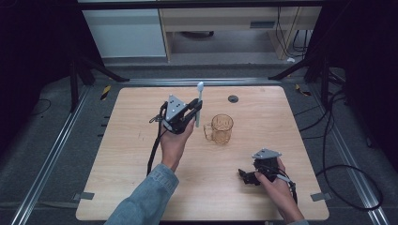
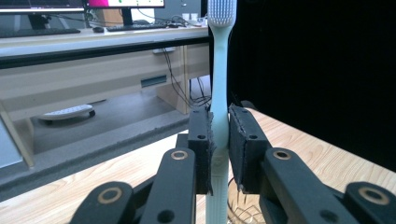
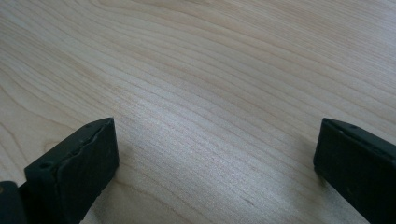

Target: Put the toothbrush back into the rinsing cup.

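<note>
1. Above the middle of the tabletop (image 1: 141,154), the left gripper (image 1: 195,111) holds a pale toothbrush (image 1: 199,105) upright, bristle head at the top.
2. From the left gripper view, the jaws are pinching the toothbrush (image 2: 219,112) on its handle from both sides, and its ribbed lower end runs down between them.
3. Just to the right of the toothbrush in the high view stands a clear amber mug (image 1: 220,129), upright on the tabletop with its handle turned toward the left gripper; the lower end of the toothbrush hangs beside the mug's rim, apart from it.
4. Near the front right corner of the tabletop, the right gripper (image 1: 248,176) lies low in the person's hand, well apart from the mug.
5. Seen in the right gripper view, its jaws are spread wide, with bare wood grain between them.
6. A small dark round fitting (image 1: 233,98) sits in the tabletop behind the mug.
</note>
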The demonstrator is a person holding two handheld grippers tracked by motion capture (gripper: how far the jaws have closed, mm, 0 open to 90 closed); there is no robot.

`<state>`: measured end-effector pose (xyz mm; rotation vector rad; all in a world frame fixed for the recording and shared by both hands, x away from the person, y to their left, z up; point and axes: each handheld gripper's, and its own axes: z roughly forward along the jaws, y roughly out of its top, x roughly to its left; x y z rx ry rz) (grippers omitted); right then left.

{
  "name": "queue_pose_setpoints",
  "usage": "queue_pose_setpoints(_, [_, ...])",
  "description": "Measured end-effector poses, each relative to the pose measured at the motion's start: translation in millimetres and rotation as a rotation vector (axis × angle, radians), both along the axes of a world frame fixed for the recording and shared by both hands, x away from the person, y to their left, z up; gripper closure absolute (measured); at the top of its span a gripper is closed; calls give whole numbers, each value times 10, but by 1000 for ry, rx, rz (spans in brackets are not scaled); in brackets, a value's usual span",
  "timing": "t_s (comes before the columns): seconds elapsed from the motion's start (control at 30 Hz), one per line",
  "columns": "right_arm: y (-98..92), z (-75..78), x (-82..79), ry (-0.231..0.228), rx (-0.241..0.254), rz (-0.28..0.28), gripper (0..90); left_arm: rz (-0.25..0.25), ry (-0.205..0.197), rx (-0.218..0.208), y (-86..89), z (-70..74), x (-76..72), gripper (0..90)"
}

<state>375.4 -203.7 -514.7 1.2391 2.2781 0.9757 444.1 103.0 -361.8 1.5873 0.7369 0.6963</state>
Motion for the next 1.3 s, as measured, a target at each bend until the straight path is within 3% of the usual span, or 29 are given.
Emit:
queue_pose_setpoints(0.27, [0, 0, 0, 0, 0, 2, 4, -6, -38, -12, -35, -24, 24, 788])
queue_pose_setpoints(0.47, [3, 2, -3, 3, 1, 2, 4, 4, -43, -49, -29, -59, 58, 789])
queue_pose_setpoints(0.67, [0, -5, 2, -9, -9, 5, 4, 2, -52, -42, -30, -81, 72, 788])
queue_pose_setpoints(0.93, [1, -5, 1, -10, -11, 10, 4, 4, -70, -94, 8, -96, 116, 788])
queue_pose_setpoints(1.3, [7, -5, -2, -6, -7, 16, 4, -6, -84, -100, -31, -168, 214, 788])
